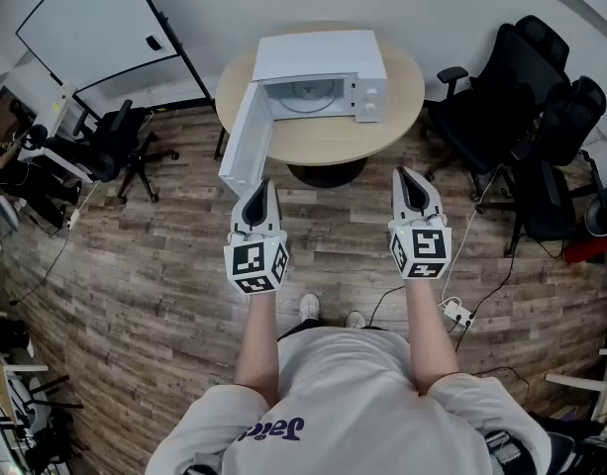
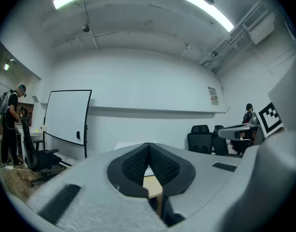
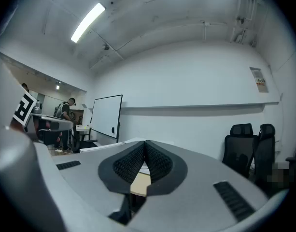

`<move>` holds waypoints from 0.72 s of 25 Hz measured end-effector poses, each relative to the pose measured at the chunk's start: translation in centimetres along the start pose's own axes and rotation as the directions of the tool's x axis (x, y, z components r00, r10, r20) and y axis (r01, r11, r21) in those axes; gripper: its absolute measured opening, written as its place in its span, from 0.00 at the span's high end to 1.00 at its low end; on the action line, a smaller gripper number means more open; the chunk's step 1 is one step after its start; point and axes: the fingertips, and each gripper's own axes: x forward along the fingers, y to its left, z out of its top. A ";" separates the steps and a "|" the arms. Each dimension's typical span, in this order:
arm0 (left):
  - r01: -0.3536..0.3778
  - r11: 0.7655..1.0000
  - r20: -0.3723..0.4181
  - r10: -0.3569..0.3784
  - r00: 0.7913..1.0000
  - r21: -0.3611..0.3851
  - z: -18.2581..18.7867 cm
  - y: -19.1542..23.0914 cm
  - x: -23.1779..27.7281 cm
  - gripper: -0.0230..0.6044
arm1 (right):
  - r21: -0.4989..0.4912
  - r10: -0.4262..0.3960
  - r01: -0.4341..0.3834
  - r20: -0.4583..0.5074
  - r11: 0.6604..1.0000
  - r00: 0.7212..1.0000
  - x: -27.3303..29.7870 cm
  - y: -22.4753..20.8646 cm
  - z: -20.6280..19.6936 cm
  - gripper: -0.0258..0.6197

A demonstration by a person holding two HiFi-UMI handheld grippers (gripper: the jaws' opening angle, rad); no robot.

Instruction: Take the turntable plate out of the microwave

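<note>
A white microwave [image 1: 323, 75] stands on a round wooden table [image 1: 400, 107] with its door [image 1: 246, 142] swung wide to the left. Inside it lies the glass turntable plate [image 1: 309, 93]. My left gripper [image 1: 257, 188] and right gripper [image 1: 410, 178] are held level in front of me, well short of the table, both shut with nothing in them. In the left gripper view the left gripper's [image 2: 148, 146] dark pads meet at the tips, and the right gripper's [image 3: 145, 144] pads meet the same way in the right gripper view. Both point towards the table.
Black office chairs [image 1: 521, 117] crowd the right of the table, and another chair [image 1: 120, 144] stands at the left. A whiteboard [image 1: 100, 18] leans at the back left. A cable and power strip [image 1: 457, 313] lie on the wooden floor by my right foot.
</note>
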 end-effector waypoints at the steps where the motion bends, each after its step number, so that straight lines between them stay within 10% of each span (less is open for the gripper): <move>1: -0.004 1.000 0.000 0.004 1.000 -0.001 -0.1 0.0 -0.2 0.94 | -0.002 -0.002 0.002 0.000 1.000 1.000 -0.3 -0.2 -0.1 0.93; 18: -0.086 0.996 -0.009 0.086 0.996 0.004 -1.3 -3.4 -3.4 0.94 | 0.082 -0.009 0.009 -0.001 0.997 1.000 -5.2 -5.4 -2.6 0.93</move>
